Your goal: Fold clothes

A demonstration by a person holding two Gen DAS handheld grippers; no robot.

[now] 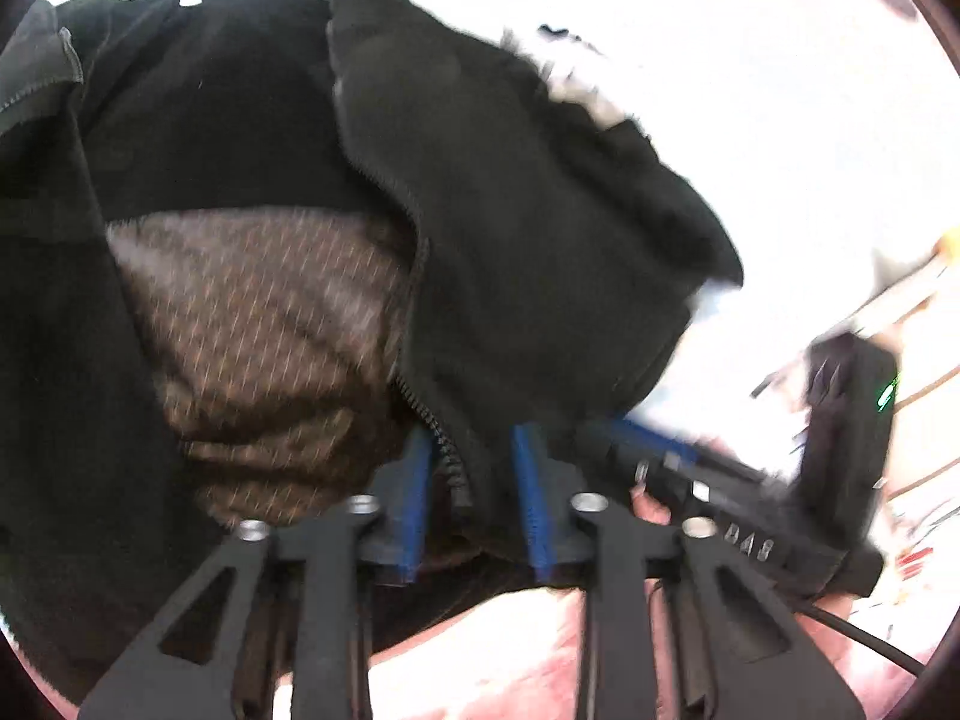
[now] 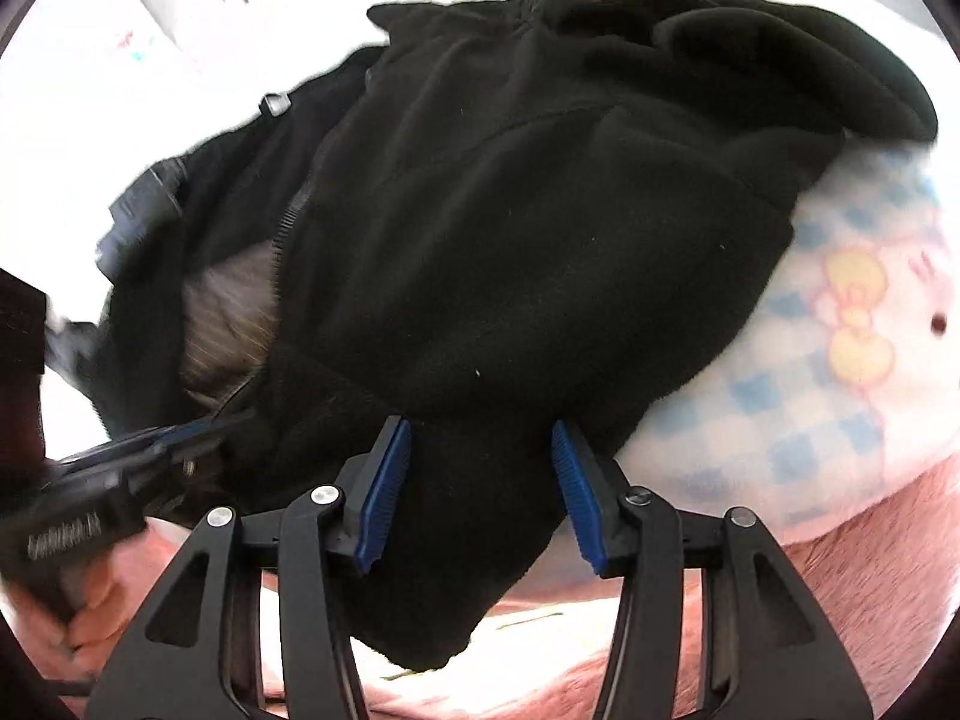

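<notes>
Garment: a black fleece jacket [image 1: 516,192] lies crumpled across a bed, its front open along a zipper [image 1: 441,438] that runs down toward the left gripper.
Lining: brown fabric with fine pale diagonal stripes [image 1: 264,312] shows inside the open front, bunched in soft folds; the same patch appears as a small wedge [image 2: 228,324] in the right wrist view.
Surface: the fleece looks matte and thick, flecked with a few specks of lint, one sleeve or hood edge rolled up at the far side.
Left gripper [image 1: 474,480]: blue-padded fingers [image 1: 414,498] stand either side of the zipper edge and hem, narrowly parted with cloth between them; motion blur makes it hard to say whether they are actually pinching, so the grip cannot be told.
Right gripper [image 2: 480,492]: blue pads [image 2: 384,498] spread wide, a thick fold of black fleece lying between them, the jaws not pressed on it.
Other tool: in the left wrist view the right gripper's black body [image 1: 750,498] sits just beside the jacket's lower edge, a green light [image 1: 888,399] glowing on it.
Bedding: a pale blanket with blue checks and a yellow cartoon figure [image 2: 852,324] lies beneath the jacket, with pink plush cover [image 2: 840,588] nearer the camera.
Background: overexposed white, with small blurred items that cannot be identified.
</notes>
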